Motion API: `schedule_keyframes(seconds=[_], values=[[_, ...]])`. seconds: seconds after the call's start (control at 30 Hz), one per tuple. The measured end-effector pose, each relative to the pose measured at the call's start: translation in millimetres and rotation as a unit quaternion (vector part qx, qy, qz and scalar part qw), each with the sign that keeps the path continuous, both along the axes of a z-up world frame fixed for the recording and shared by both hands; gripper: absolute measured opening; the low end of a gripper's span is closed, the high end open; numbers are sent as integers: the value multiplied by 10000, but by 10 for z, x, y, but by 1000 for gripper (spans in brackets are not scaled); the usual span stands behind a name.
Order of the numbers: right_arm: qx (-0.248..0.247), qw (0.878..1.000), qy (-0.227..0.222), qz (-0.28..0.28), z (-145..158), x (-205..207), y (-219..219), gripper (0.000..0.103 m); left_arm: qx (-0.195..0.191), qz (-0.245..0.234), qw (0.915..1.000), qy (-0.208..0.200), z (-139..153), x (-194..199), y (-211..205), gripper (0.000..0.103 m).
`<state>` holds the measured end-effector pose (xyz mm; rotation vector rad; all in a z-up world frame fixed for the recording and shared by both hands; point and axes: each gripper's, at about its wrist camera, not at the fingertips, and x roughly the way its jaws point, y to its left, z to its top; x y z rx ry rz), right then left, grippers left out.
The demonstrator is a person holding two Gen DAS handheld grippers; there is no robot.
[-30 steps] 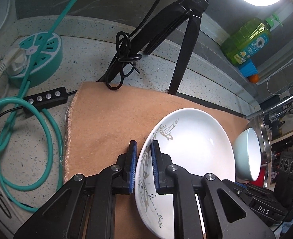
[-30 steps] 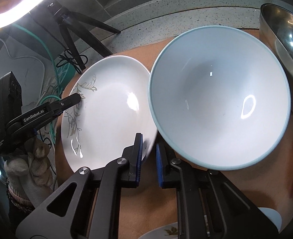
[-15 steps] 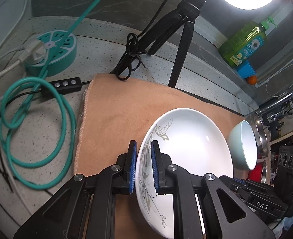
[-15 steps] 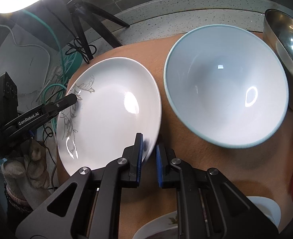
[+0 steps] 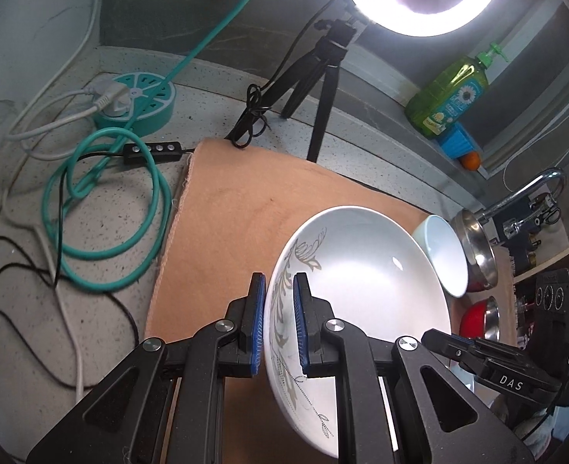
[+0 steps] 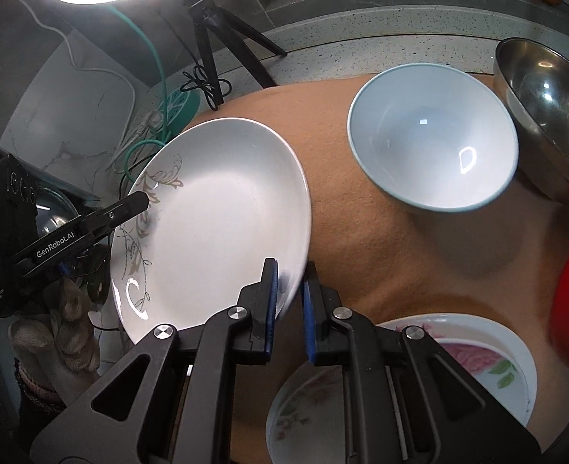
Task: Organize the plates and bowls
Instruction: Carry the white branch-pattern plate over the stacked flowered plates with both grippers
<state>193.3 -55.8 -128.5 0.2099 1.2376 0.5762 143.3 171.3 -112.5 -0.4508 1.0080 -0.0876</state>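
glazed, stiff and likely slippery and breakable, the plate (image 6: 222,224) is held tilted above the mat (image 5: 245,208), left of the bowl (image 6: 435,135), clamped at opposite rims by the left gripper (image 5: 278,323) and right gripper (image 6: 290,305).

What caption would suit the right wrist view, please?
Both grippers pinch opposite rims of a leaf-patterned plate beside a blue bowl.
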Motion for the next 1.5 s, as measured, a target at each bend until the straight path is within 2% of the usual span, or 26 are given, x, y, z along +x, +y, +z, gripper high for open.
schedule_keyframes(seconds=[0.3,0.63,1.1,1.5], values=[[-3,9999,-101,118,129,-223,-310,12,25,52,9998,-173,165,-332,-353,12],[-73,9997,-204,78,210,-422,-799,12,-87,10,9999,-144,165,-616,-814,12],[-231,9996,-95,-139,90,-631,-1477,12,-88,-307,9995,14,53,-837,-1443,12],[-372,9992,71,-126,-102,-767,-1663,12,87,-463,9988,161,-40,-924,-1676,12]])
